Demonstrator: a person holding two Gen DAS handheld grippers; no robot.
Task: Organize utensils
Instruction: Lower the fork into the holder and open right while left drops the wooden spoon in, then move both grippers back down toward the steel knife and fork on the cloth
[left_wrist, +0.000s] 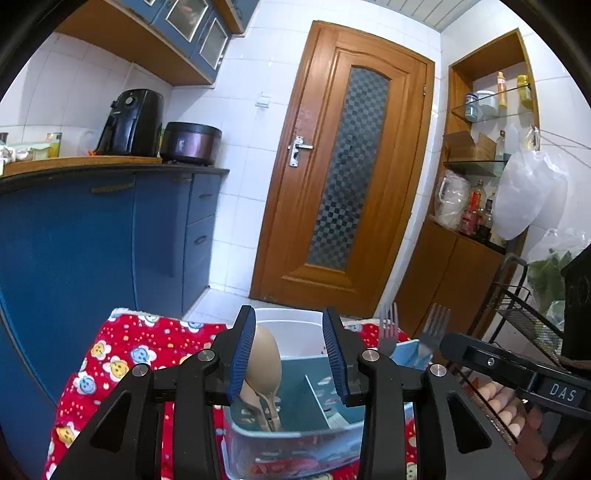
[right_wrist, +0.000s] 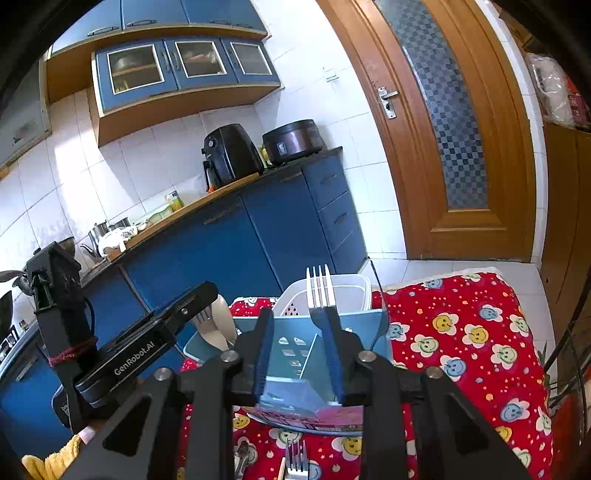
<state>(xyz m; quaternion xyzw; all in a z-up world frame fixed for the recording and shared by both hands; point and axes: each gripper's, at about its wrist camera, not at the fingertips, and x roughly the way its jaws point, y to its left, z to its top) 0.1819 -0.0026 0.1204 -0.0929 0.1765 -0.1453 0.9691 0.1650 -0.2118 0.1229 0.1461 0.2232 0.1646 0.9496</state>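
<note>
A blue divided utensil holder (left_wrist: 295, 428) stands on the red patterned cloth (left_wrist: 122, 354). My left gripper (left_wrist: 290, 354) is open above its left compartment, where beige spoons (left_wrist: 264, 365) stand, one leaning against the left pad. Two forks (left_wrist: 388, 328) stand upright in the right compartment. In the right wrist view, my right gripper (right_wrist: 301, 354) is open over the holder (right_wrist: 291, 354), with a fork (right_wrist: 320, 291) standing upright against the right pad. The spoons (right_wrist: 221, 321) show to the left. Another fork (right_wrist: 295, 461) and a spoon (right_wrist: 242, 456) lie on the cloth below.
A white basket (right_wrist: 351, 291) stands behind the holder. The left gripper body (right_wrist: 147, 354) crosses the right wrist view. Blue cabinets (left_wrist: 110, 236) with an air fryer (left_wrist: 131, 123) are left, a wooden door (left_wrist: 343, 173) ahead, a wire rack (left_wrist: 528, 314) right.
</note>
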